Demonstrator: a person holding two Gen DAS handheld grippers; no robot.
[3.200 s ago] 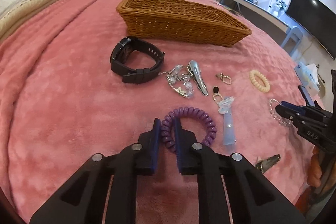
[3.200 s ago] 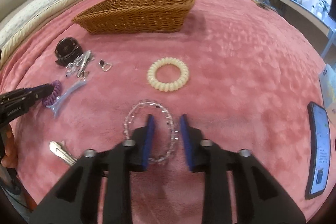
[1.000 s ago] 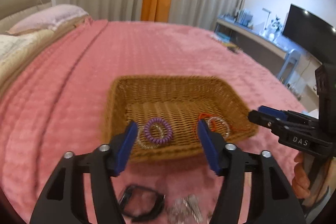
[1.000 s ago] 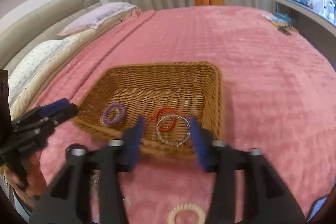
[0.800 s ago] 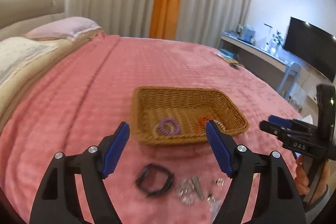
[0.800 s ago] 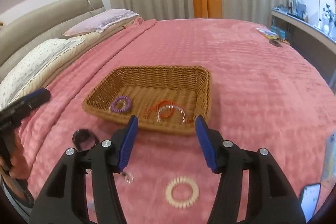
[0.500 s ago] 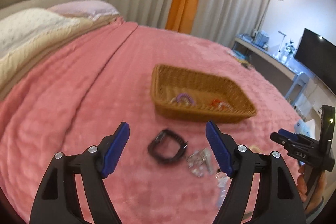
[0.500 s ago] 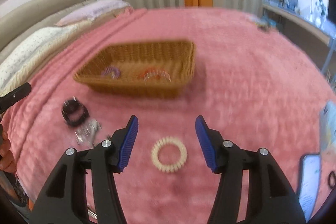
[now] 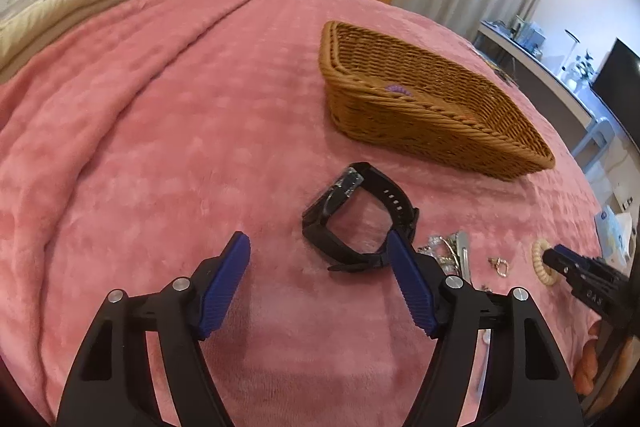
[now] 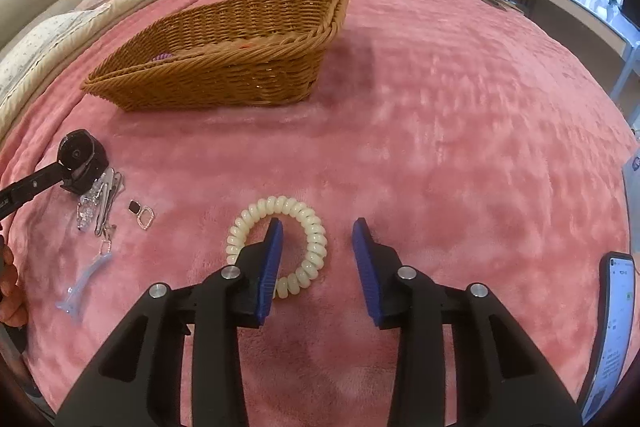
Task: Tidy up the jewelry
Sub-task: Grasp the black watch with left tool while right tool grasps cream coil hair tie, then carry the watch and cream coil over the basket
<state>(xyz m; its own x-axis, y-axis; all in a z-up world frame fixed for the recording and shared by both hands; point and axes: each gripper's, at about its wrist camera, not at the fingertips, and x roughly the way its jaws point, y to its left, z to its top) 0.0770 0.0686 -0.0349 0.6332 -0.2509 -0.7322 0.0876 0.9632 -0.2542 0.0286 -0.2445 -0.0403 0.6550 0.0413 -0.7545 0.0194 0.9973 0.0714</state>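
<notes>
The left tongs (image 9: 320,267) were spread wide and empty above the pink bedspread (image 9: 160,131), with the black watch (image 9: 360,219) lying just ahead at about 1 o'clock, its strap end behind the right blue pad. The wicker basket (image 9: 420,119) sat farther off at 1 o'clock, and a sliver of the purple hair tie (image 9: 396,89) showed over its near wall.

The right tongs (image 10: 318,247) were also spread and held nothing; the left pad sat over the cream hair tie (image 10: 304,223), which lay flat on the bedspread at 12 o'clock, the other pad outside the ring to its right.

Only the right view showed the whole cream tie, the clear hair clip (image 10: 84,283) at 9 o'clock, the small square-stone earring (image 10: 141,213) and the phone (image 10: 614,327) standing on edge at 3 o'clock; its screen text was too small to read. Only the left view showed the watch strap's holes and buckle. The left view caught the pile of silver trinkets (image 9: 448,255) beside the watch half hidden by its own pad, while the right view showed them (image 10: 98,201) in full, touching the watch.

In the left view the right tongs' body at 3 o'clock bore white letters that looked like "DAS" (image 9: 592,294).
</notes>
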